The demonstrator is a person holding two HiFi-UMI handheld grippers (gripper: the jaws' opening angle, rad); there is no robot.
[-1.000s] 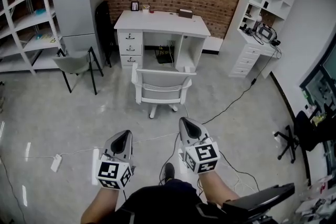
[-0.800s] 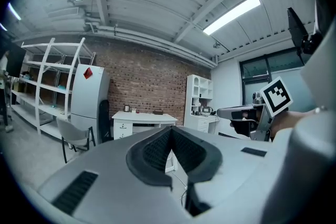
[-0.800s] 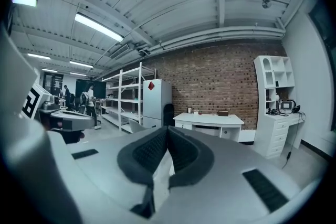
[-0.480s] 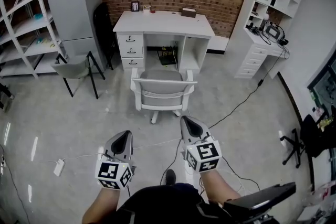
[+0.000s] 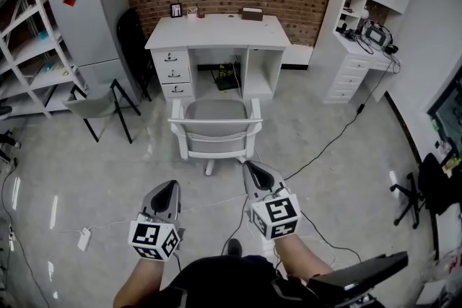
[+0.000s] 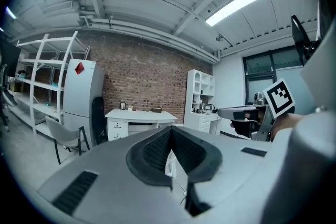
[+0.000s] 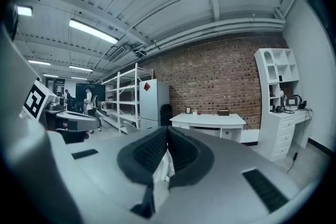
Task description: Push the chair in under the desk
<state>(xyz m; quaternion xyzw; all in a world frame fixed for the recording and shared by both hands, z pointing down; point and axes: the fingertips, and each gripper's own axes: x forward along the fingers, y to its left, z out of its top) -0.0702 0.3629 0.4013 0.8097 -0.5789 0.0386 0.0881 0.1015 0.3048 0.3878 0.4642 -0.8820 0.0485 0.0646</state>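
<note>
We see only part of ourselves: the arms and torso are cut off at the bottom edge of the head view. In both gripper views the gripper's own grey body blocks the floor ahead and hides most of the chair (image 5: 215,128); only a white sliver shows behind the pads. The chair's base is mostly covered by its seat. The small items on the desk (image 5: 216,32) are too small to name.

The left gripper (image 5: 170,185) is clenched, its dark pads meeting at the tip with nothing between them. The right gripper (image 5: 253,169) is clenched the same way and is also empty. Neither touches anything; both hang over bare floor, well apart from the chair.

The chair stands just in front of the desk's knee gap, its back toward us, and it is not tucked under. A cable (image 5: 325,144) runs across the floor from the right toward the chair's foot. Left of the desk are a fridge (image 5: 90,18), a grey chair (image 5: 94,101) and a rack (image 5: 32,47). To the right are a white cabinet (image 5: 364,18) and a black chair (image 5: 419,187). A power strip (image 5: 84,239) lies near our left side.
</note>
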